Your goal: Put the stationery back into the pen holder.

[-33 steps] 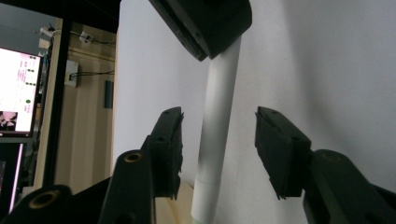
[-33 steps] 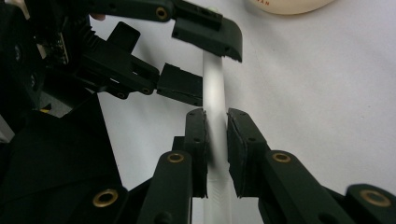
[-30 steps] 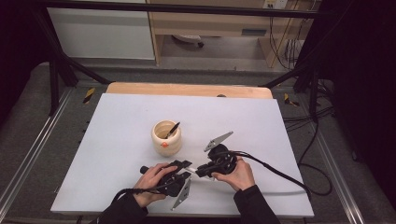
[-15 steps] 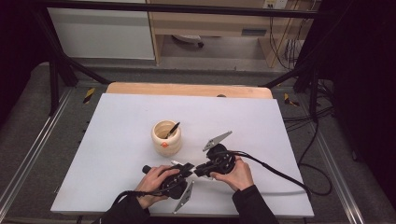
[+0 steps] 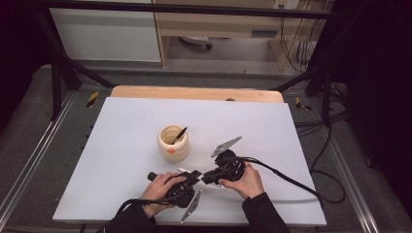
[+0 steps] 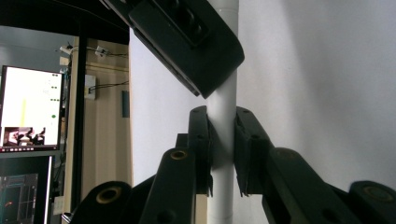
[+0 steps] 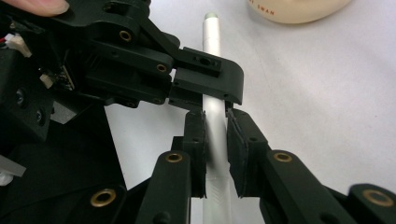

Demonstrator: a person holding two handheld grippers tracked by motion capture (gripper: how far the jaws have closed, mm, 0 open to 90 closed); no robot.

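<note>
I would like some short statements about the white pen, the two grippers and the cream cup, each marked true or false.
1. Both grippers grip the same slim white pen. True: the left gripper and the right gripper are both closed on it.
2. The ribbed cream-coloured cup lies tipped on its side. False: it stands upright.
3. A dark pen leans inside the cup. True.
4. The cup stands between the two hands. False: it stands farther up the white table, beyond them.
5. The left gripper's jaws have just been opening. False: they have just been closing on the white pen.
</note>
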